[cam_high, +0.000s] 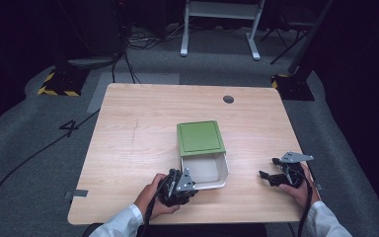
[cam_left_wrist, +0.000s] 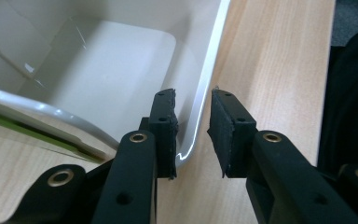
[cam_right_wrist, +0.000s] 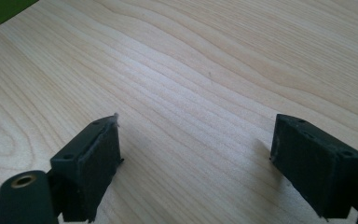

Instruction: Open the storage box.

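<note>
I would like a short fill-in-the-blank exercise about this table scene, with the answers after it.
1. The lid half covering the white box is ____.
2. The left gripper has its jaws on either side of the box's ____.
3. The right gripper is ____, over bare table.

Answers: green; rim; open

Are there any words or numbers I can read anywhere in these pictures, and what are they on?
"4" – a big dark number marked on the grey floor, left of the table.
No words or labels can be read on the green lid, the white box or the grippers.
</note>
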